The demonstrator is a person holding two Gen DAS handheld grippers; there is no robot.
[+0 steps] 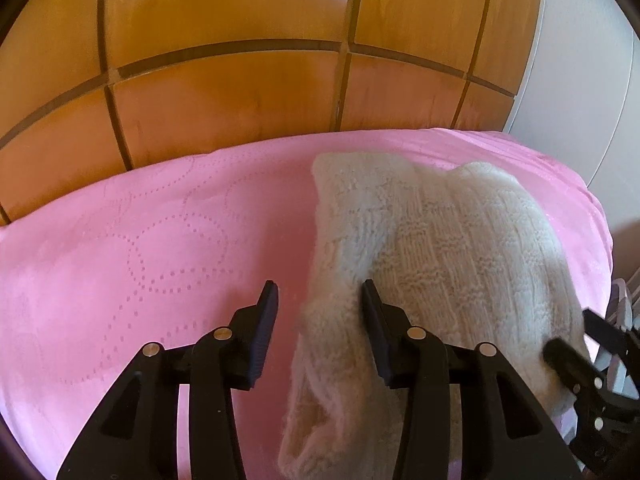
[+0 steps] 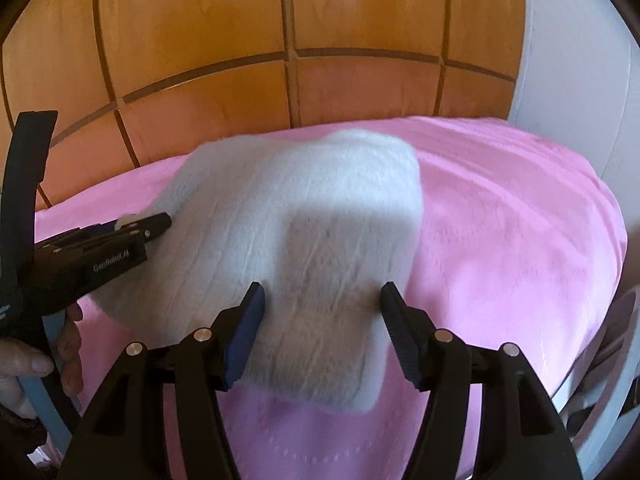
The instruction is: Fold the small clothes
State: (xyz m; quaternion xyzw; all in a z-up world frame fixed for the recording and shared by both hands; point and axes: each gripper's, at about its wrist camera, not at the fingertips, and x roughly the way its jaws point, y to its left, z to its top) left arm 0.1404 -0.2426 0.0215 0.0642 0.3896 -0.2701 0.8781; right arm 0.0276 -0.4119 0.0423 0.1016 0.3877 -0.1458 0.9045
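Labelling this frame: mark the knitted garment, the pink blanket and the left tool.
knitted garment (image 1: pixel 440 240), left wrist view, ribbed middle.
pink blanket (image 1: pixel 120 260), left wrist view, bare stitched area.
left tool (image 1: pixel 320 292), left wrist view, midway between open fingertips.

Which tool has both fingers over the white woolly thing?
The right tool; both fingers are over the knit. The left tool has one over the pink blanket.

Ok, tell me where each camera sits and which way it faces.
Left wrist: on the left gripper, looking along its open fingers over the cream knit garment on the pink bedspread toward the wooden panelling; the right gripper shows at the right edge.
Right wrist: on the right gripper, open, facing the same way; the left gripper and a hand show at left.
Shared: garment, bedspread, panelling.
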